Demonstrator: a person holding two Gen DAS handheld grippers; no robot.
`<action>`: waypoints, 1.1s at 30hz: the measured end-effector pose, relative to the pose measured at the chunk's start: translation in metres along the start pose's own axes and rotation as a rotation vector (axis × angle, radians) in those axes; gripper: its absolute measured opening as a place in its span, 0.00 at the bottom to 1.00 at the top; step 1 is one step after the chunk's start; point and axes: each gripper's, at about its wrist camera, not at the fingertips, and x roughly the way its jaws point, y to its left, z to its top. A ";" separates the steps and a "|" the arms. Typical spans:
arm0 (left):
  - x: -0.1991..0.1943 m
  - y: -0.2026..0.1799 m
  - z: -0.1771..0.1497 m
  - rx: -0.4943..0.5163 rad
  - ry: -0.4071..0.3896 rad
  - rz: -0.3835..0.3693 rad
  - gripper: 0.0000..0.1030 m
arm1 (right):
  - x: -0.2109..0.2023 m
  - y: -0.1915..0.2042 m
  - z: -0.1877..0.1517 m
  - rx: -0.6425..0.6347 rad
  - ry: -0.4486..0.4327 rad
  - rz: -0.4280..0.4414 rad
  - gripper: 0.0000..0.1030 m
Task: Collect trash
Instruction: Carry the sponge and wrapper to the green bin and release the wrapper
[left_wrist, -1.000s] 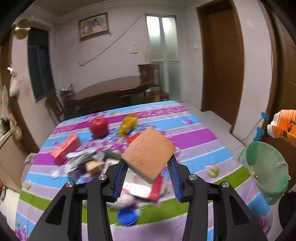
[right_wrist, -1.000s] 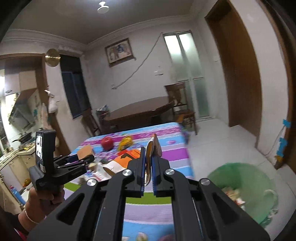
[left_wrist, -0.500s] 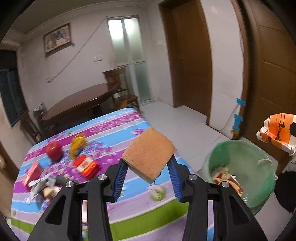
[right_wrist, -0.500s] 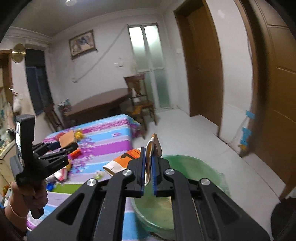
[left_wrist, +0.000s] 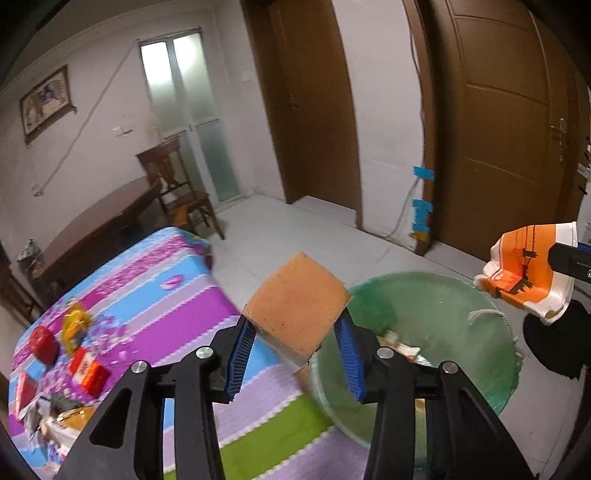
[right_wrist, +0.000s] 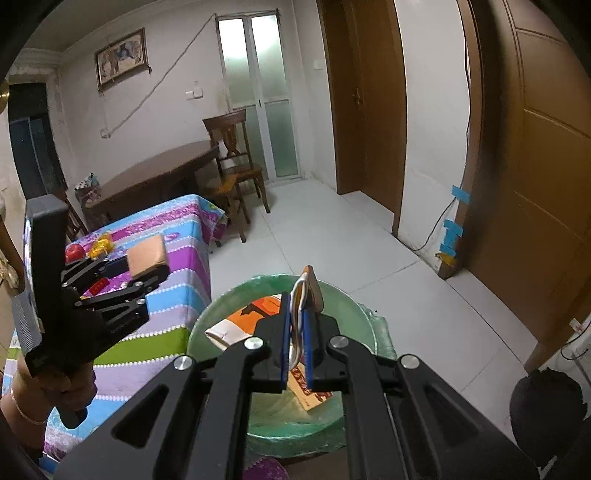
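While both claws grip trash:
L claw (left_wrist: 293, 356) holds sponge (left_wrist: 297, 304) by table (left_wrist: 177, 321) edge; R claw (right_wrist: 295, 341) pinches wrapper (right_wrist: 255, 314) over bin (right_wrist: 343, 306).

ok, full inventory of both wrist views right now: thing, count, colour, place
sponge: 1, orange-tan, in left gripper
wrapper: 1, orange and white, in right gripper, over bin
bin: 1, green, floor beside table, trash inside
table: 1, striped cloth
apple: 1, red, on table
yellow packet: 1, by apple
red packets: 2, table's near left
wooden chair: 1, brown, by glass door
left gripper: shut on sponge
right gripper: shut on wrapper
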 end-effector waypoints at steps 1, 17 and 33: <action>0.003 -0.003 0.000 0.000 0.005 -0.015 0.44 | 0.000 -0.002 0.000 0.001 0.005 -0.001 0.05; 0.039 -0.029 -0.013 0.044 0.059 -0.113 0.44 | 0.016 -0.014 -0.002 0.012 0.089 -0.017 0.05; 0.048 -0.021 -0.015 0.022 0.100 -0.154 0.44 | 0.026 -0.013 0.004 0.008 0.129 -0.012 0.06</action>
